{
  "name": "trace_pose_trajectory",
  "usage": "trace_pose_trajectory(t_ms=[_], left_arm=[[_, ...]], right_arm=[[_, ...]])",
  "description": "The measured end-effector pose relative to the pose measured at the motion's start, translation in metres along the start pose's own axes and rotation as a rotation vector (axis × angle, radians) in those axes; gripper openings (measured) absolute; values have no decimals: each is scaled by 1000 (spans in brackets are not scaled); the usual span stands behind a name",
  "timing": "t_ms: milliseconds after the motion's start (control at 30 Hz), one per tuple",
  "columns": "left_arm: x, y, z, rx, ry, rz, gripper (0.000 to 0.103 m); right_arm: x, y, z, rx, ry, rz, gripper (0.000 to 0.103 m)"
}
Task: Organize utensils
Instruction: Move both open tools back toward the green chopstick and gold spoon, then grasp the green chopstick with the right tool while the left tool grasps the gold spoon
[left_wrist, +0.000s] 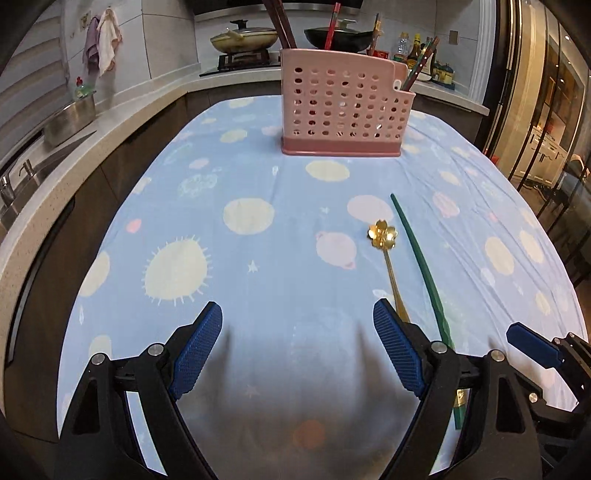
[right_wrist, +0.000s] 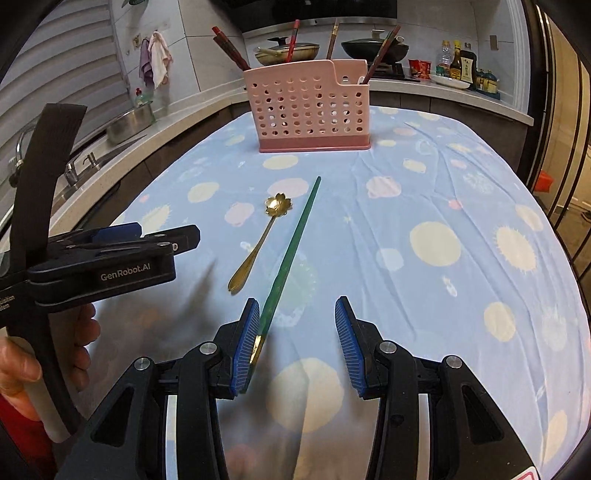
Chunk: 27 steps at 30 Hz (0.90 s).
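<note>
A pink perforated utensil holder (left_wrist: 340, 107) (right_wrist: 310, 110) stands upright at the far end of the table and holds several chopsticks. A gold flower-headed spoon (left_wrist: 384, 240) (right_wrist: 258, 240) and a green chopstick (left_wrist: 421, 266) (right_wrist: 291, 247) lie side by side on the blue patterned cloth (left_wrist: 258, 229) (right_wrist: 424, 206). My left gripper (left_wrist: 297, 314) is open and empty, with the spoon's handle beside its right finger. My right gripper (right_wrist: 295, 308) is open and empty; the chopstick's near end lies against its left finger (right_wrist: 245, 343).
A kitchen counter with a sink (right_wrist: 74, 173), a steel pot (left_wrist: 70, 118) and a stove with pans (left_wrist: 243, 37) runs along the left and back. Sauce bottles (right_wrist: 461, 62) stand at the back right. The left gripper's body (right_wrist: 103, 258) shows in the right wrist view.
</note>
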<state>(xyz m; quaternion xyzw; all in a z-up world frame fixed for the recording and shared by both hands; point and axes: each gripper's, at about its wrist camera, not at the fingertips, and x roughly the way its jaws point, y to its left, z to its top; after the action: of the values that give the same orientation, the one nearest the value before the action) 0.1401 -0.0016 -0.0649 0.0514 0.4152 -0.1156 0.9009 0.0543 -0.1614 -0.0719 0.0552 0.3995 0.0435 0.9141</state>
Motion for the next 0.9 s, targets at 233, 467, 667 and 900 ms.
trace_pose_trajectory(t_ms=[233, 467, 667, 900], left_arm=[[-2, 3, -15, -6, 34, -9, 80], [-2, 6, -24, -12, 44, -10, 80], [-1, 6, -27, -19, 53, -26, 80], [-3, -13, -24, -4, 46, -91, 80]], right_arm=[[6, 13, -15, -5, 38, 35, 42], [10, 22, -22, -38, 36, 10, 37], [10, 19, -25, -44, 19, -28, 10], [7, -2, -21, 13, 8, -52, 7]])
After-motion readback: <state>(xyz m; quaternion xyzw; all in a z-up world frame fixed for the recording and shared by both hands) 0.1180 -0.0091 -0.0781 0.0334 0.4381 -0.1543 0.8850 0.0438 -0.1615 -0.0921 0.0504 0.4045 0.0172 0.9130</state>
